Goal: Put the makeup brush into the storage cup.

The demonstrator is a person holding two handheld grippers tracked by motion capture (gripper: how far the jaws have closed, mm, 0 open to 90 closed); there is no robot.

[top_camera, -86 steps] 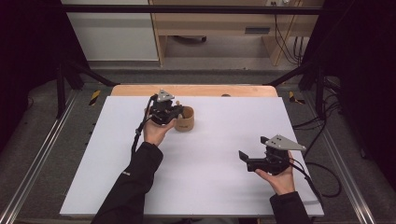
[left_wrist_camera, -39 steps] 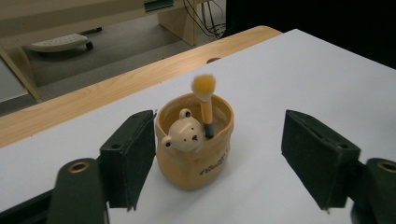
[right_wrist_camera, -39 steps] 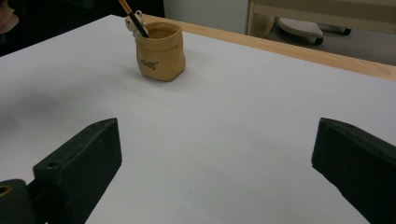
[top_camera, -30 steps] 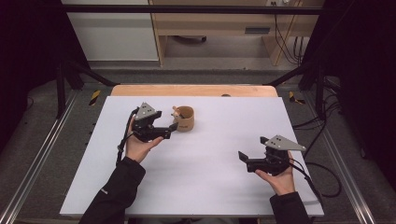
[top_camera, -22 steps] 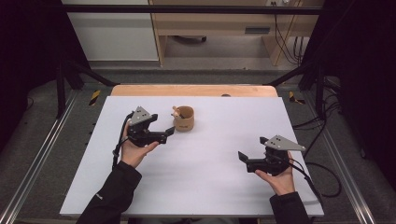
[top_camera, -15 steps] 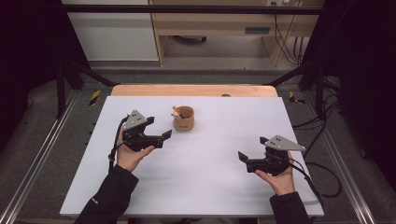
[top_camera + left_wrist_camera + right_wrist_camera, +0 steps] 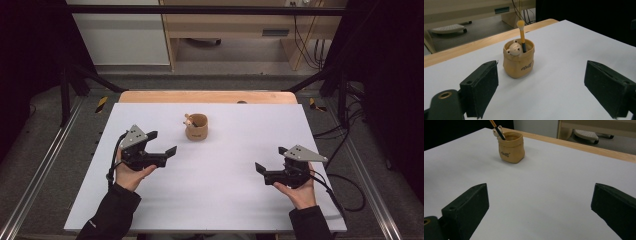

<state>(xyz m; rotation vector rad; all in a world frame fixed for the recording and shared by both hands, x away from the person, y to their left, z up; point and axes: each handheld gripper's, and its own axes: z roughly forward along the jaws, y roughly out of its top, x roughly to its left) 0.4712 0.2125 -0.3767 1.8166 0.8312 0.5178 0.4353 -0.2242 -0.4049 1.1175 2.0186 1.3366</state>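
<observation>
Jaws spread wide and empty on both sides, cup standing free up the desk.

Nearest, right gripper (image 7: pixel 267 171) resting low at the desk's (image 7: pixel 225 200) near right, jaws parted around bare white surface, pointing leftward and well apart from anything. Farther in, left gripper (image 7: pixel 162 150) on the near left, jaws just opened further with nothing between them, aimed toward the middle. Beyond, tan bear cup (image 7: pixel 196 127) upright and untouched, ahead of the left jaws and slightly to their right in the high view, centred between them in the left gripper view (image 7: pixel 518 60). Brush (image 7: pixel 522 35) standing in the cup, long axis near vertical, bristle head up, leaning slightly. Left hand (image 7: pixel 131 172) clearly nearer, so likely the one to close in; straight push forward probably enough.
</observation>
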